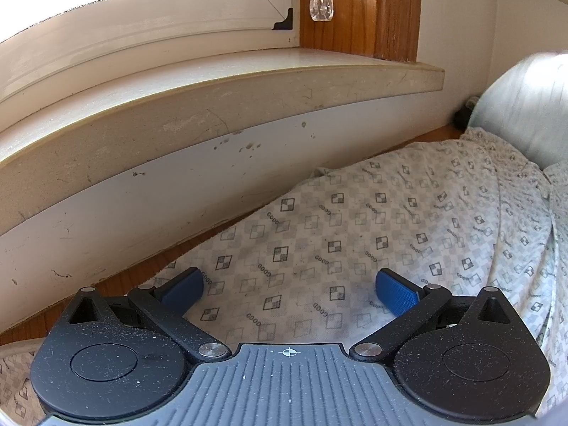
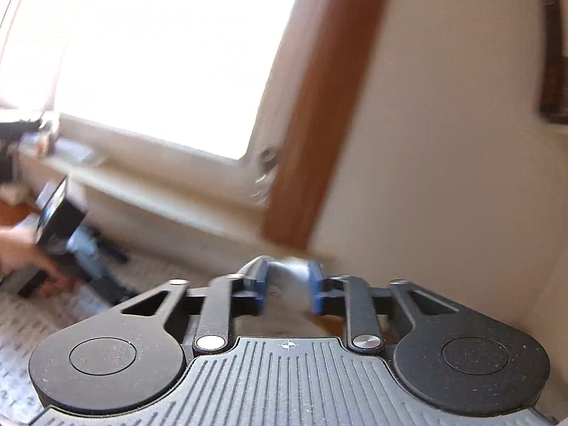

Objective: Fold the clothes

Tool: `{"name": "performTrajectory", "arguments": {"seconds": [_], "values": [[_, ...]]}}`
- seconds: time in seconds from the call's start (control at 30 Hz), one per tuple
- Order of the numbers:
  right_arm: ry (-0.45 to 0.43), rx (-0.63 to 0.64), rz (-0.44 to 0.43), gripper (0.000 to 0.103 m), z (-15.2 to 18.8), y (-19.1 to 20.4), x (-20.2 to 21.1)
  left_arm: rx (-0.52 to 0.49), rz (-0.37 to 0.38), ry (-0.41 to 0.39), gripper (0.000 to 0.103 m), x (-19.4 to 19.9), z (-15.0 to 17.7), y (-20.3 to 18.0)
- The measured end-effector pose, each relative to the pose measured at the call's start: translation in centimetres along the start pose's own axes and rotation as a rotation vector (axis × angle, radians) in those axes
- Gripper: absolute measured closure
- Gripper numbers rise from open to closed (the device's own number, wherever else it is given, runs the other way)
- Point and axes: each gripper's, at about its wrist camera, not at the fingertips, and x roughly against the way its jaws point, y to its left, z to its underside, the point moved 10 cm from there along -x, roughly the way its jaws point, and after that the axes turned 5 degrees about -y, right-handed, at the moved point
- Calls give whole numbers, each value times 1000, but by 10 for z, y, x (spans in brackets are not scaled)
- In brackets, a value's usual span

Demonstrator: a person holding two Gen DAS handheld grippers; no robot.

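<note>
Left gripper (image 1: 289,293) blue pads wide apart over white checker-printed cloth (image 1: 355,234), right gripper (image 2: 287,291) clamped on blurred pale grey-blue fabric (image 2: 287,280), same garment cut off at frame edge, smeared window (image 2: 159,53).

Your left gripper (image 1: 289,293) hovers with its blue pads spread wide over the patterned cloth (image 1: 355,234); a pale grey garment (image 1: 522,106) blurs at right, below the stone windowsill (image 1: 213,106).
</note>
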Motion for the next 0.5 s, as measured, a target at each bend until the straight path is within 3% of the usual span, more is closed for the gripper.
{"name": "performTrajectory", "arguments": {"seconds": [0.13,0.27,0.47,0.5], "values": [[141,-33,-11,66,54,-6,-4,-4,-2,1,0,0,0,0],[226,-140,15,63,105,-18,17,-5,-2,1,0,0,0,0],[221,-279,0,58,154,-15,59,2,9,-32,1,6,-2,0],[212,-292,-5,58,159,-13,63,6,17,-48,10,10,-4,0]]}}
